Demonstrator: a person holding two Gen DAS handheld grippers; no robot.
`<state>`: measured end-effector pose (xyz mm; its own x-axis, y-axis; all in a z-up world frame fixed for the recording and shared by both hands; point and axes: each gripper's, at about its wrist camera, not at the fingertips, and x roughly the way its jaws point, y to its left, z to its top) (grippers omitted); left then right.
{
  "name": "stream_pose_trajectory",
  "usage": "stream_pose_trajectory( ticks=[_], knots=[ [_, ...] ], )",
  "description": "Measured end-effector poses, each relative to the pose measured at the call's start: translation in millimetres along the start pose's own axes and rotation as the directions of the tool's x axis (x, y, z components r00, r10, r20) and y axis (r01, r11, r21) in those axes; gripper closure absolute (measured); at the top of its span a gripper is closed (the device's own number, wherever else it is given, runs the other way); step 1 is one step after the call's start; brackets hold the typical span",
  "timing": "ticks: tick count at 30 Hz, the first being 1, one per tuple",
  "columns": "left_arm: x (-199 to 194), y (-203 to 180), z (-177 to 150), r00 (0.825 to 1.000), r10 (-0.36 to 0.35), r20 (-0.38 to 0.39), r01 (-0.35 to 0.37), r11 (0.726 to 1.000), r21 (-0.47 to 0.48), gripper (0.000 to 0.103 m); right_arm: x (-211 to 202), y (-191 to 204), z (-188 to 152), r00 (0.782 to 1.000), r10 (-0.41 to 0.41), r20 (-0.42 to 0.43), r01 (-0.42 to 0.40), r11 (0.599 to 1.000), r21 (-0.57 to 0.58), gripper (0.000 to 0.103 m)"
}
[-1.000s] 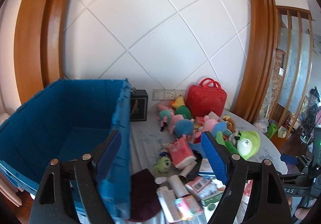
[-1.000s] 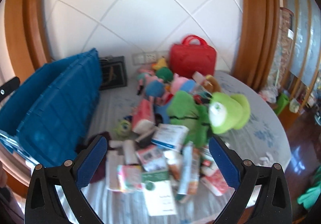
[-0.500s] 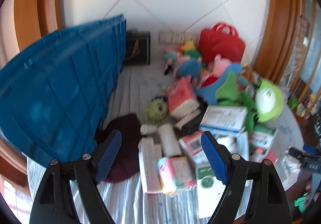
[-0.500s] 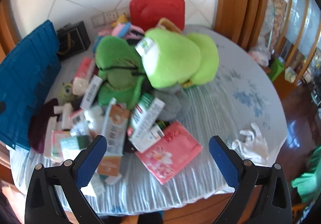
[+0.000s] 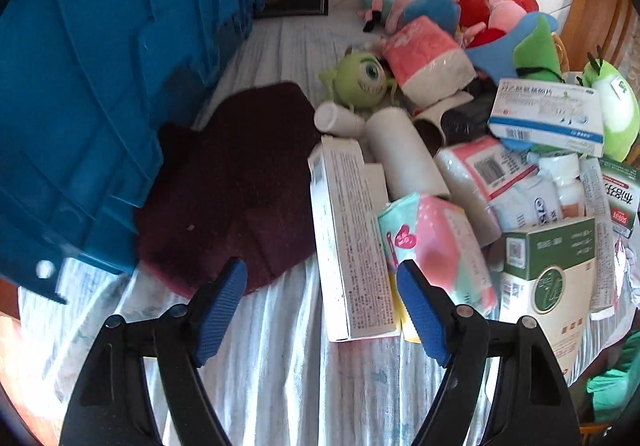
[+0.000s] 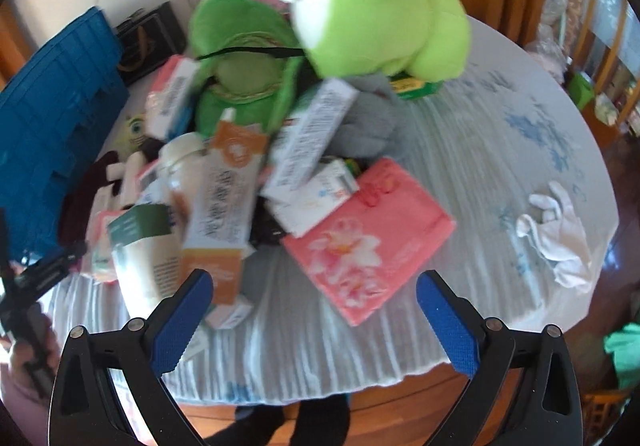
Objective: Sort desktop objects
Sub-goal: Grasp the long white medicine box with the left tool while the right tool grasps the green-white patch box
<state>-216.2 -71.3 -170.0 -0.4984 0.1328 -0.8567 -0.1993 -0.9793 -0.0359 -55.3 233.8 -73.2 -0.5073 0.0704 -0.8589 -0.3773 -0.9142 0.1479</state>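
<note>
Left claw [image 5: 320, 296] is closing w/ nothing held, over the long white box [image 5: 350, 238]. Right claw [image 6: 314, 322] is wide, empty, maybe above the pink pack [image 6: 368, 238].

Both wrist views looked steeply down, close over the table [image 5: 280, 386]; left faced the blue crate [image 5: 100, 86] side, right the open side, sharing the central clutter.
</note>
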Motion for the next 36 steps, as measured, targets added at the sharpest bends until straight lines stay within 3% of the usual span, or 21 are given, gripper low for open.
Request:
stream_pose_trajectory(
  ticks=[4,5,8,9,11,16,19,21,23,27,31,36],
  knots=[
    [17,-3,1,1.000,-0.008,-0.010,0.008,1.000,0.023,0.026,-6,33,-6,1.000,0.003,0.029,-0.002,0.999,-0.050,0.000],
    [22,-5,1,1.000,-0.001,-0.018,0.002,0.999,0.038,0.026,-6,42,-8,1.000,0.006,0.031,-0.004,0.998,-0.065,0.005],
    [29,-5,0,0.999,-0.040,-0.030,0.042,0.997,0.058,0.053,-3,68,-12,1.000,0.014,0.013,-0.012,0.993,-0.116,0.030],
    [27,-3,-1,0.998,-0.046,-0.037,0.048,0.997,0.058,0.064,0,78,-14,1.000,0.023,-0.001,-0.023,0.991,-0.128,0.031],
    [22,4,-6,0.997,-0.066,-0.050,0.070,0.995,0.075,0.068,5,89,-17,0.999,0.038,-0.017,-0.040,0.990,-0.137,0.031],
    [18,29,-25,0.993,-0.059,-0.105,0.067,0.995,0.074,0.068,20,117,-25,0.997,0.058,-0.054,-0.066,0.985,-0.158,0.031],
    [14,39,-33,0.990,-0.071,-0.124,0.080,0.994,0.075,0.068,30,128,-29,0.996,0.052,-0.070,-0.063,0.984,-0.165,0.022],
    [5,39,-32,0.992,-0.070,-0.103,0.079,0.993,0.086,0.068,37,132,-31,0.996,0.034,-0.077,-0.046,0.985,-0.164,0.012],
    [-3,34,-26,0.996,-0.064,-0.068,0.071,0.991,0.117,0.067,44,135,-32,0.996,0.022,-0.086,-0.035,0.986,-0.161,0.010],
    [2,23,-16,0.999,-0.021,-0.036,0.027,0.982,0.189,0.044,56,143,-34,0.996,-0.023,-0.091,0.007,0.986,-0.166,0.005],
    [28,20,-7,0.995,-0.037,-0.088,0.053,0.981,0.188,0.044,67,145,-34,0.993,-0.060,-0.099,0.043,0.986,-0.163,0.002],
    [38,23,-2,0.995,-0.050,-0.085,0.065,0.980,0.187,0.044,85,145,-30,0.990,-0.075,-0.116,0.059,0.990,-0.132,0.002]
  ],
)
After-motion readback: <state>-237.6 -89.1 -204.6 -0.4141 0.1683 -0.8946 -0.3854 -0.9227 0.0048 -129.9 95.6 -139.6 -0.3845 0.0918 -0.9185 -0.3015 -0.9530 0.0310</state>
